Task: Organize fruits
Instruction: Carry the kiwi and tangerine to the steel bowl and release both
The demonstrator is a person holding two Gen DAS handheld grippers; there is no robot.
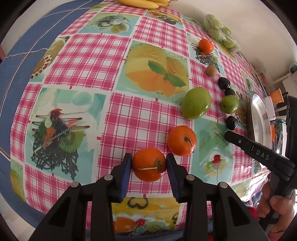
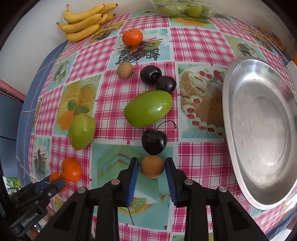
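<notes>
on my left wrist view the left gripper (image 1: 149,163) has its blue pads (image 1: 126,173) set on both sides of a small round orange mandarin with a pale stem (image 1: 149,164); the pads touch its skin, so i read it as clenched on that fruit, which sits on the pink checked vinyl tablecloth (image 1: 89,55). a second orange mandarin (image 1: 182,140) lies just beside it, further out. beyond that are a large green oval fruit (image 1: 196,103), a smaller green round fruit (image 1: 229,104) and a dark cherry (image 1: 231,123).

on my right wrist view the right gripper (image 2: 152,166) straddles a small brown rough-skinned round fruit (image 2: 152,166). there is a thin gap on each side between pad and fruit, so it is released, not gripping. a dark cherry with a curved stem (image 2: 154,141) sits just past the brown fruit, touching or nearly so. the large oval steel dish (image 2: 259,166) lies to the right, near the gripper. far back i see a bunch of yellow bananas (image 2: 85,22), a lone mandarin (image 2: 132,37), another brown fruit (image 2: 125,70), two dark cherries together (image 2: 157,77) and a wrapped pack of green fruit (image 2: 183,8) by the wall.
</notes>
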